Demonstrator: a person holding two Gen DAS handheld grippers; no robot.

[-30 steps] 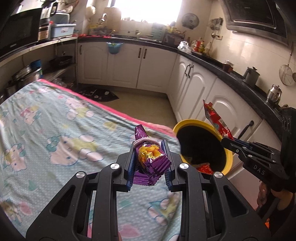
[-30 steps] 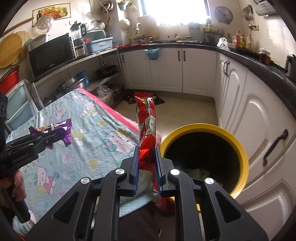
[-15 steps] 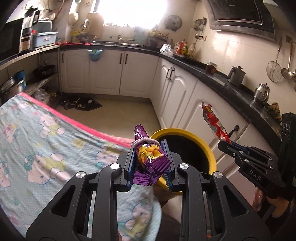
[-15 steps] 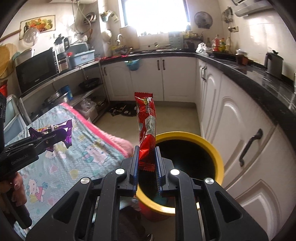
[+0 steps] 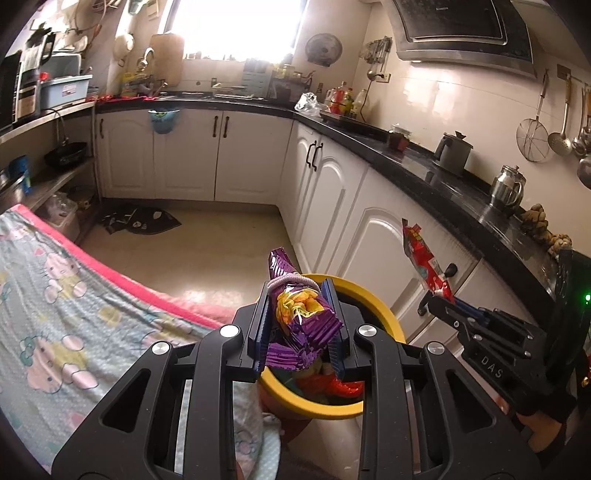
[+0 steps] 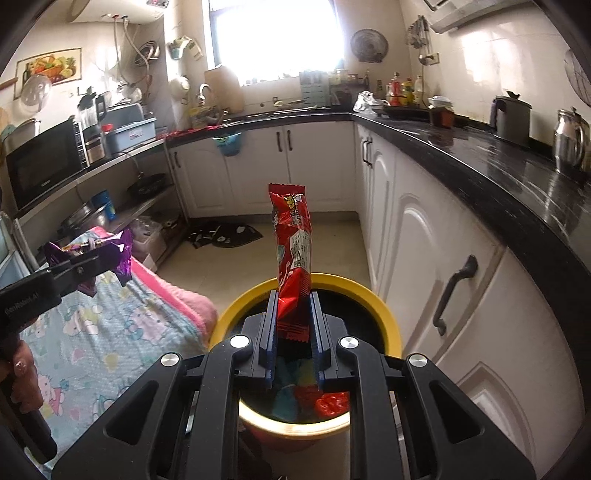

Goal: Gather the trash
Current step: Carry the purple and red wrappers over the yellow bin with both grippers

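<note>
Over the yellow-rimmed bin (image 6: 392,325), your right gripper (image 6: 292,332) pinches the red snack wrapper (image 6: 293,254) and your left gripper (image 5: 300,328) clamps the crumpled purple wrapper (image 5: 299,325), so next spread each pair of jaws squarely above the opening.

The yellow-rimmed bin (image 6: 384,310) hides its near rim and most of its contents behind the right gripper's (image 6: 293,332) frame; only scraps of red and blue-green litter show. The red wrapper's (image 6: 293,254) print is too small to read. The purple wrapper's (image 5: 299,325) lower end disappears behind the left gripper (image 5: 299,317). The cartoon-print cloth (image 5: 55,302) runs off the picture's left edge, covering whatever it lies on. The window (image 6: 277,33) is glared to white.
</note>
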